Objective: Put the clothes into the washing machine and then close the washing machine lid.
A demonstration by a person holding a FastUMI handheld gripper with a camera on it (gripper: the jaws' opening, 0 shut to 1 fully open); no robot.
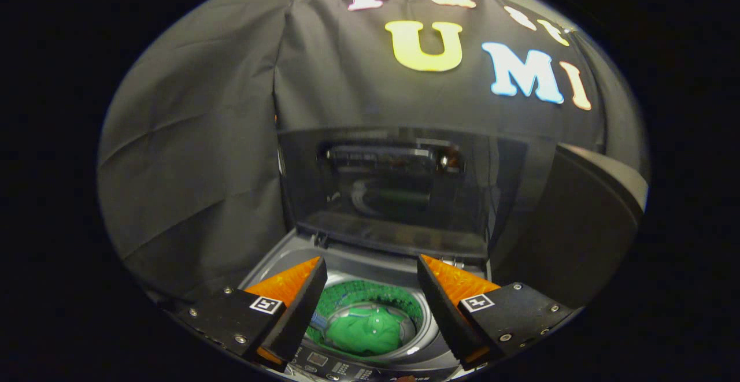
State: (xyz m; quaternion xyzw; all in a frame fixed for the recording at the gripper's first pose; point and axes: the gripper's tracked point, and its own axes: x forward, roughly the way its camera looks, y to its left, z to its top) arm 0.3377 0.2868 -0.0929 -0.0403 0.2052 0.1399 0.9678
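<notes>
Clothes appear to be in; lid not yet closed, so closing it is the step in hand. Gripper [370,278] fingers spread wide, holding nothing.

To do it well: bring the fingers up to the free top edge of the lid [399,191], which stands upright beyond the fingers, hook or press it from behind, and swing it down steadily so it does not slam.

Green garment [365,329] lies bunched in the drum [370,298] of the washing machine [289,255], below and between the fingers. Lid is dark, see-through, glossy.
</notes>
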